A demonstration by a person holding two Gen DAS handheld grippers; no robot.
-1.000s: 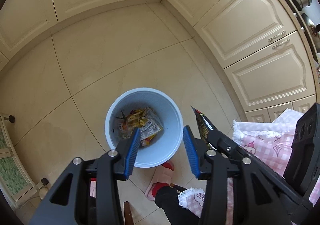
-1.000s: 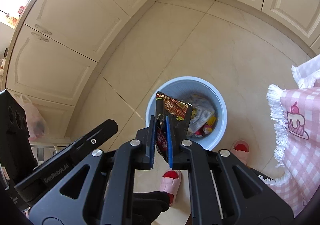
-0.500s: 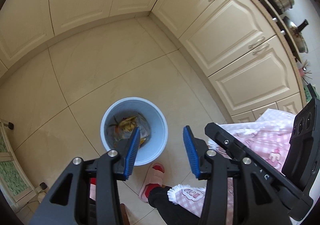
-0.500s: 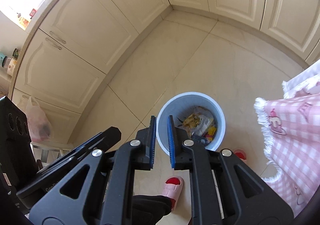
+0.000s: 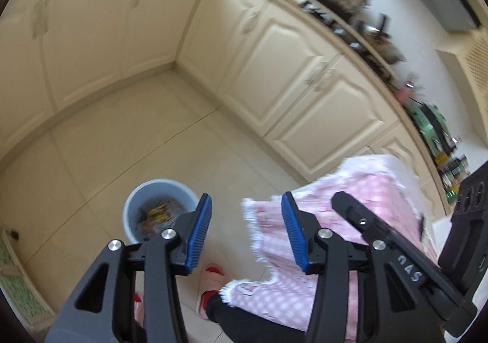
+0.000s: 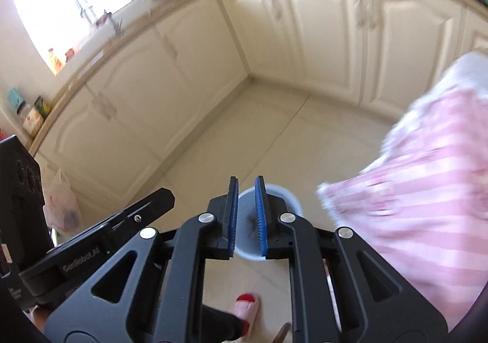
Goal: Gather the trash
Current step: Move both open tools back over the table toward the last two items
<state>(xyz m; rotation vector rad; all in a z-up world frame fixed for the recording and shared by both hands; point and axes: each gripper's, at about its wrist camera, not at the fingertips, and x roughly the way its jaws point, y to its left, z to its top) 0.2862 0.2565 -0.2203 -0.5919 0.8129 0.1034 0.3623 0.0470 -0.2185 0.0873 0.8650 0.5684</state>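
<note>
Left tongs (image 5: 245,231): spread wide, empty. Right tongs (image 6: 246,216): narrowly parted, empty. The bin (image 5: 134,205) stands on the floor (image 5: 128,129) below, with wrappers (image 5: 158,213) inside.
</note>
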